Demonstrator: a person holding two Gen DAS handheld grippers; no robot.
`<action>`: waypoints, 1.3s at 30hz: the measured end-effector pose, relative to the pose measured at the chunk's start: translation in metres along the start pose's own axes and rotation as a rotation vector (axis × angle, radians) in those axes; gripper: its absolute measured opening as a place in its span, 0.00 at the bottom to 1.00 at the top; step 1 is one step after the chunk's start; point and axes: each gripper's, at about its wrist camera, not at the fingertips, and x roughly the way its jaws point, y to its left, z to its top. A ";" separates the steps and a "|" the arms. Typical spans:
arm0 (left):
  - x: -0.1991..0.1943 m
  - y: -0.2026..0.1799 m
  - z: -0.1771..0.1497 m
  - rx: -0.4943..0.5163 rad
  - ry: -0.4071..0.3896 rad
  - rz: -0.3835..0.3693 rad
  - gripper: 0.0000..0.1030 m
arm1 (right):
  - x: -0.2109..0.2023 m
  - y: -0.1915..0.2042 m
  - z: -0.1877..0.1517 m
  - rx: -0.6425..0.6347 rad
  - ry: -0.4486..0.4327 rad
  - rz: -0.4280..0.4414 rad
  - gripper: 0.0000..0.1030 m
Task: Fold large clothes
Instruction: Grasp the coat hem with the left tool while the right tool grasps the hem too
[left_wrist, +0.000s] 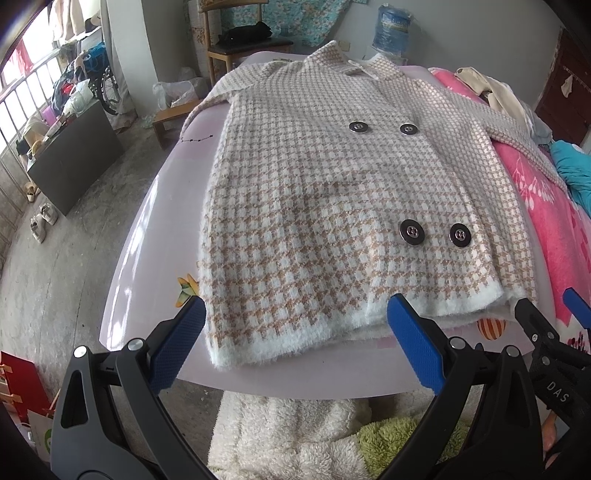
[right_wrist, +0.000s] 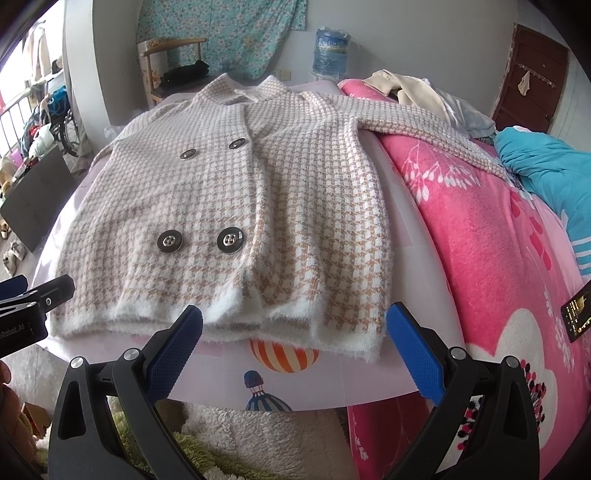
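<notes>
A beige-and-white houndstooth coat (left_wrist: 325, 192) with dark buttons lies flat, front up, on a pale lilac board (left_wrist: 155, 229). Its collar points away and its white fuzzy hem is nearest me. One sleeve (right_wrist: 436, 136) stretches right over a pink blanket (right_wrist: 480, 229). My left gripper (left_wrist: 295, 332) is open, just short of the hem's left half, holding nothing. My right gripper (right_wrist: 293, 334) is open too, in front of the hem's right half (right_wrist: 332, 332). The coat (right_wrist: 236, 199) fills the middle of the right wrist view. Each gripper shows at the edge of the other's view.
A pile of clothes (right_wrist: 424, 96) and a teal quilt (right_wrist: 546, 173) lie on the bed to the right. A phone (right_wrist: 578, 314) rests on the blanket. A wooden chair (left_wrist: 240, 44) stands beyond the board. Fluffy white and green rugs (left_wrist: 295, 435) lie below.
</notes>
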 end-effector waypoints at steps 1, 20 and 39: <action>0.001 -0.001 0.001 0.009 -0.001 -0.002 0.92 | 0.000 -0.001 0.000 0.005 -0.004 0.002 0.94; 0.022 0.008 0.019 0.016 -0.089 -0.223 0.92 | 0.016 -0.035 0.017 0.044 -0.067 0.049 0.94; 0.063 0.070 0.000 -0.051 -0.002 -0.165 0.78 | 0.076 -0.105 0.008 0.224 0.156 0.296 0.85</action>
